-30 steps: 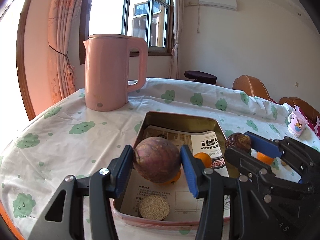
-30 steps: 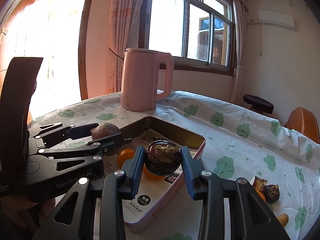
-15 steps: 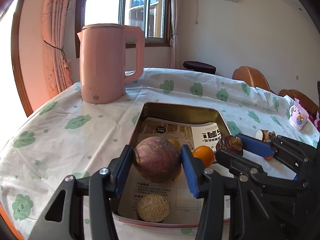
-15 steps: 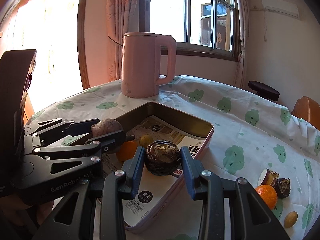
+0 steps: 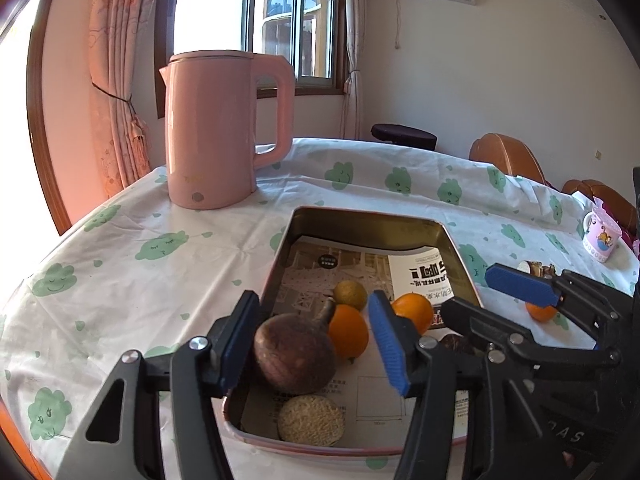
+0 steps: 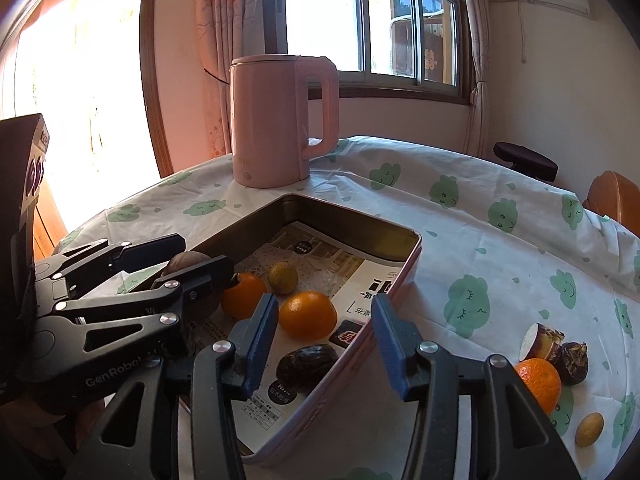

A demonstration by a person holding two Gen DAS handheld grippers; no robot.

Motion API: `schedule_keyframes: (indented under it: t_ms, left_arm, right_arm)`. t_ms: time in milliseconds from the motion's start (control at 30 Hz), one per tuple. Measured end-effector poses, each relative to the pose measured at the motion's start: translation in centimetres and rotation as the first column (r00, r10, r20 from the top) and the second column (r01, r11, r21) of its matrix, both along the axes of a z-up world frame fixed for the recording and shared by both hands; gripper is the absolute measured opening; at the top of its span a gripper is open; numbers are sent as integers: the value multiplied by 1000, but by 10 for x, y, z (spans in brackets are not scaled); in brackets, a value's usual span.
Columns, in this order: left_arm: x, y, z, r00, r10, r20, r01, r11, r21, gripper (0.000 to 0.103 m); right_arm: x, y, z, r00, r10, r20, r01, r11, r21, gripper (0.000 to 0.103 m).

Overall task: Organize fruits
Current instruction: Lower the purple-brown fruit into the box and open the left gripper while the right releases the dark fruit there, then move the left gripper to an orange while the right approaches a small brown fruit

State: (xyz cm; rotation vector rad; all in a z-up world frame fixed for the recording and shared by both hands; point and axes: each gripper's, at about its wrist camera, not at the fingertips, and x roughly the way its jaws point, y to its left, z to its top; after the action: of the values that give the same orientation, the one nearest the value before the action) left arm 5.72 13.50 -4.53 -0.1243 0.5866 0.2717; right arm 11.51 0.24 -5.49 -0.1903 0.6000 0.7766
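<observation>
Brown and round, the stemmed fruit [image 5: 294, 356] lies in the tin tray [image 5: 362, 216] at lower centre of the left wrist view, between the spread fingers of the left gripper [image 5: 314, 346], which grips nothing. The right gripper [image 6: 322, 344] is likewise released, its jaws apart over the wrinkled dark fruit [image 6: 307, 361] on the tray's paper lining. Both look light and firm-skinned but prone to roll, so a hold across the widest part seems safest; loose fruits, such as the orange [image 6: 538, 380] at lower right, look similar
</observation>
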Motion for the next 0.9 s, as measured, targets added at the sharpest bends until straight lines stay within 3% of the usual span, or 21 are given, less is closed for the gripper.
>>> schedule_keyframes:
  t_ms: [300, 467, 633, 900]
  left_arm:
    - [-7, 0, 6, 999, 15, 35, -15, 1000, 0, 85]
    - [-7, -4, 6, 999, 7, 36, -7, 1000, 4, 86]
    - [-9, -7, 10, 999, 15, 50, -16, 1000, 19, 97]
    - [-22, -1, 27, 992, 52, 116, -55, 998, 23, 100]
  right_arm:
    - [-5, -20, 10, 997, -66, 46, 62, 994, 87, 73]
    - [-4, -29, 12, 995, -89, 50, 83, 989, 120, 76]
    - [-6, -37, 14, 992, -111, 56, 103, 985, 141, 80]
    - [-7, -58, 15, 984, -160, 82, 151, 983, 105, 81]
